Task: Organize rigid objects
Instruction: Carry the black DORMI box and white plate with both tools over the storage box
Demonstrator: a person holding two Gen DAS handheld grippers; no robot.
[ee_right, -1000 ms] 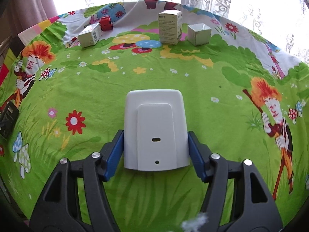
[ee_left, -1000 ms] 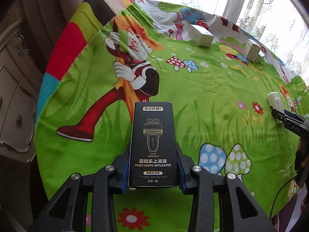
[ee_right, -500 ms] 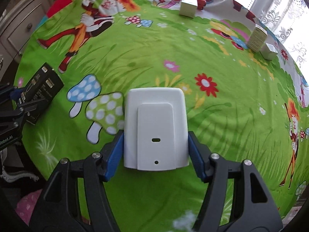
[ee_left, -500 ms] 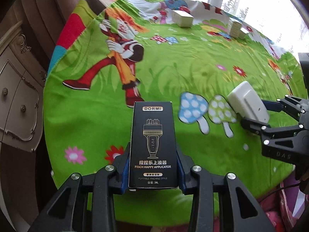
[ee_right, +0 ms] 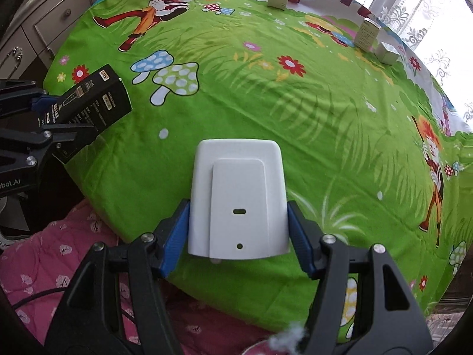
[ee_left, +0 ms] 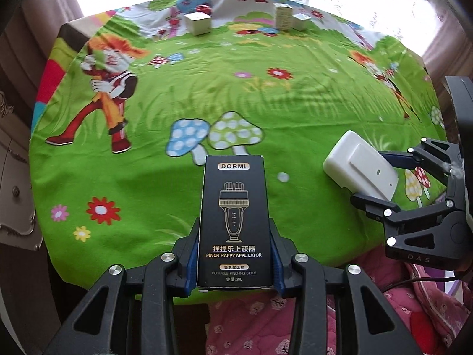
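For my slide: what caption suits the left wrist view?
Left tool grips black box; right tool holds white case.

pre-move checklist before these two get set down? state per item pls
1. Left gripper clamped on black box: ok.
2. Right gripper clamped on white case: ok.
3. Two held items apart from each other: ok.
4. Bare cloth ahead of both grippers: ok.
5. Three small boxes at the far edge, apart from the held items: ok.
6. Held items' height above the cloth: cannot tell.
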